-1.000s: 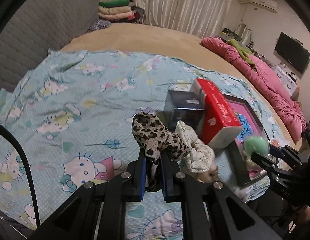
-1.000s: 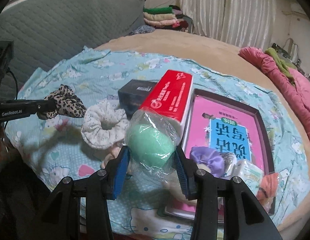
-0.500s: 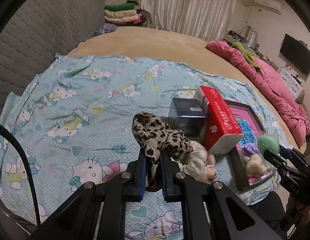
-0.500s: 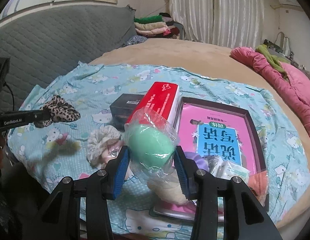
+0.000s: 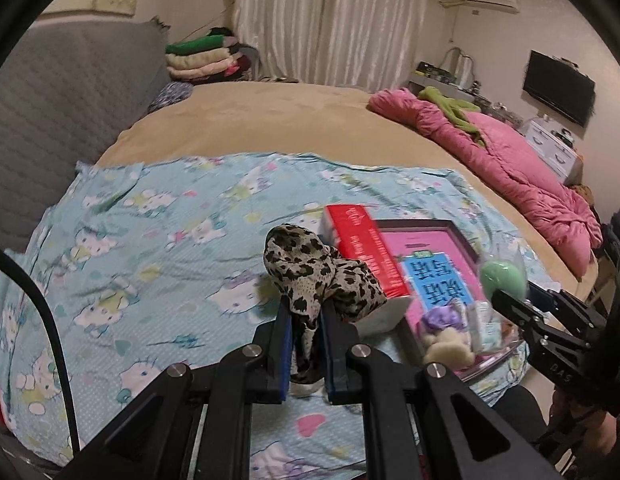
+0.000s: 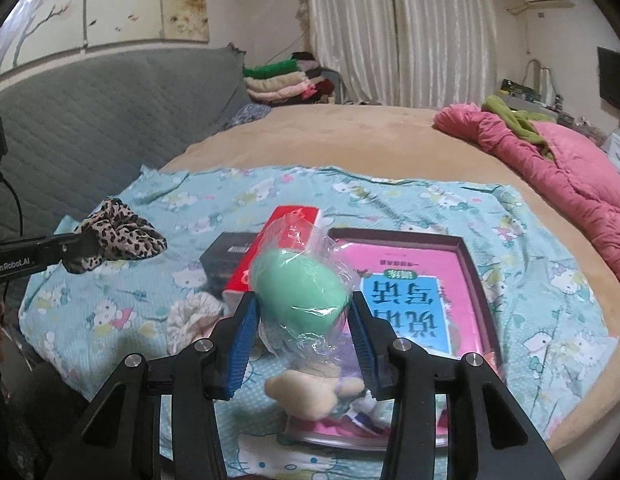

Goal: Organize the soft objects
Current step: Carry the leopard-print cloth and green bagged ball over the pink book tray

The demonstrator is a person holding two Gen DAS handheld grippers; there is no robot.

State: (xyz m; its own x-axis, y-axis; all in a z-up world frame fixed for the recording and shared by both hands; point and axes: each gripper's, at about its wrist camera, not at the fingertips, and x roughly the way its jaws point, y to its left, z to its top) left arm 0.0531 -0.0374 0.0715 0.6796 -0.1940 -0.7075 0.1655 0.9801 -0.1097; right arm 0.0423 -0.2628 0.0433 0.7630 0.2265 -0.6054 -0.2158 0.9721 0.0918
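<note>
Over a bed spread with a cartoon-cat sheet (image 5: pixel 158 248), much of the clutter is only half seen: a dark box (image 6: pixel 224 254) sits behind a red carton (image 5: pixel 366 252), its label too small to read, and a cream scrunchie (image 6: pixel 194 314) is partly cut off by the right gripper's (image 6: pixel 302 330) finger. Small items at the near end of a pink-lined tray (image 6: pixel 468 264), among them a purple scrunchie (image 5: pixel 442 316) and a beige plush piece (image 6: pixel 306 392), blur together behind plastic. The left gripper (image 5: pixel 306 344) is pressed nearly together, pinching a leopard-print scrunchie (image 5: pixel 314 272) held clear above the sheet. The right gripper stands partly spread, its blue pads clamped on a green egg-shaped sponge (image 6: pixel 300 288) in crinkled clear wrap, held above the tray. Blue-panel lettering in the tray appears to be Chinese characters, upside down from the right wrist view. "GenRoboт.AI"-style white lettering on the left gripper's side reads roughly "GenRobot.AI".
</note>
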